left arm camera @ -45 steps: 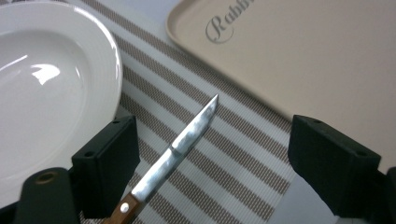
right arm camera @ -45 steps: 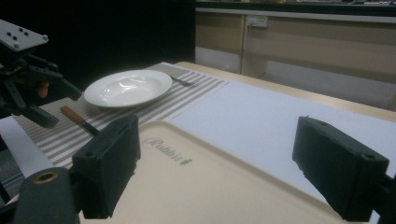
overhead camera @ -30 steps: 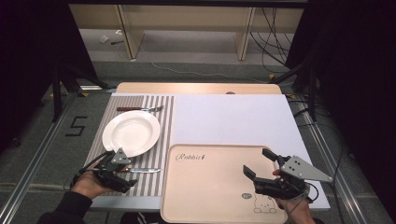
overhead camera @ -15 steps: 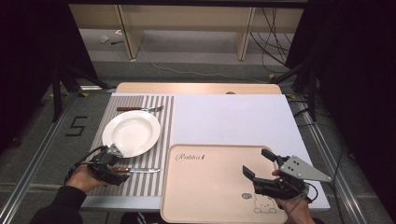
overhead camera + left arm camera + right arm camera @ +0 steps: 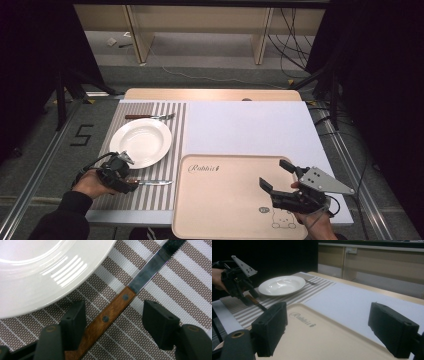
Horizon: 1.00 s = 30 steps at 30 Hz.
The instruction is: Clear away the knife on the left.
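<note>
Since the earlier frames the left gripper (image 5: 121, 175) has slid leftward along the striped placemat (image 5: 150, 192) and now sits over the wooden handle of the knife (image 5: 150, 182), which lies on the mat just in front of the white plate (image 5: 141, 141). In the left gripper view the jaws stand apart on either side of the knife handle (image 5: 110, 313), released, with the left jaw close beside the wood and the right jaw clear of it; the steel blade (image 5: 152, 267) runs away up to the right, and the plate's rim (image 5: 50, 277) fills the upper left. The right gripper (image 5: 282, 182) has stayed where it was, hovering over the beige tray (image 5: 225, 200) printed with a "Rabbit" word and a small bear, its jaws spread wide with nothing between them. In the right gripper view the tray (image 5: 319, 340) lies below the jaws and the left gripper (image 5: 238, 285) shows far off at the knife. A fork (image 5: 150, 117) lies beyond the plate on the mat. The table carries a white sheet (image 5: 250, 130); beyond it are a grey floor, wooden furniture legs, loose cables and a "5" marked on the floor (image 5: 82, 135).
</note>
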{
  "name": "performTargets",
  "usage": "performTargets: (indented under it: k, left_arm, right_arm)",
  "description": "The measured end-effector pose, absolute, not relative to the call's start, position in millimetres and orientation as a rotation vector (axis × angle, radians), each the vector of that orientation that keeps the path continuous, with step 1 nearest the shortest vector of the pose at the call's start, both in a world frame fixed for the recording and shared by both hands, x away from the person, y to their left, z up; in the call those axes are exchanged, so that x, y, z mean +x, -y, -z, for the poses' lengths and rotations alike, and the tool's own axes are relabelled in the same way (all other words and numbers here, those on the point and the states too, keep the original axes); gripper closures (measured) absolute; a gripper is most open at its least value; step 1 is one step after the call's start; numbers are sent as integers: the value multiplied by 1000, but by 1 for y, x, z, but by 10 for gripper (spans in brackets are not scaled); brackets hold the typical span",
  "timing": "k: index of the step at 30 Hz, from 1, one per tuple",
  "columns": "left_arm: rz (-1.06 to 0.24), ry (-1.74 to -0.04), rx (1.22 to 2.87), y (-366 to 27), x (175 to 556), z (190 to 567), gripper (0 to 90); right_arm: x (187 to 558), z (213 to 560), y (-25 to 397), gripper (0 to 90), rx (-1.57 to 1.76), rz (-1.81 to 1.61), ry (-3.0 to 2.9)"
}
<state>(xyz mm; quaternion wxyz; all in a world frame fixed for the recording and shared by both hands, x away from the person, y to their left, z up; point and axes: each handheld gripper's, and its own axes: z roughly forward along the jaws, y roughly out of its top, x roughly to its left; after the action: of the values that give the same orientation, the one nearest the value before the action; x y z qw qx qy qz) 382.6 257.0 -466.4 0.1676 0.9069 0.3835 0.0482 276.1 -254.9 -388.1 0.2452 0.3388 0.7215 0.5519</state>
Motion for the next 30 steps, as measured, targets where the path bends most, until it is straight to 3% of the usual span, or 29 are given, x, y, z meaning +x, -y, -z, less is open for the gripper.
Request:
performTargets:
  k: [8, 15, 24, 30]
  left_arm:
    - [-95, -1121, 2618, -252, 387, 464, 520]
    - [-106, -1060, 2732, -242, 388, 461, 589]
    - [-82, -1023, 2796, -232, 387, 460, 754]
    - [-57, -1041, 2784, -232, 386, 459, 767]
  right_arm:
    - [276, 388, 255, 169, 920, -1505, -1970]
    - [276, 389, 254, 169, 922, -1502, -1977]
    - [276, 388, 255, 172, 925, -1507, -1973]
    - [276, 388, 255, 174, 924, -1507, -1972]
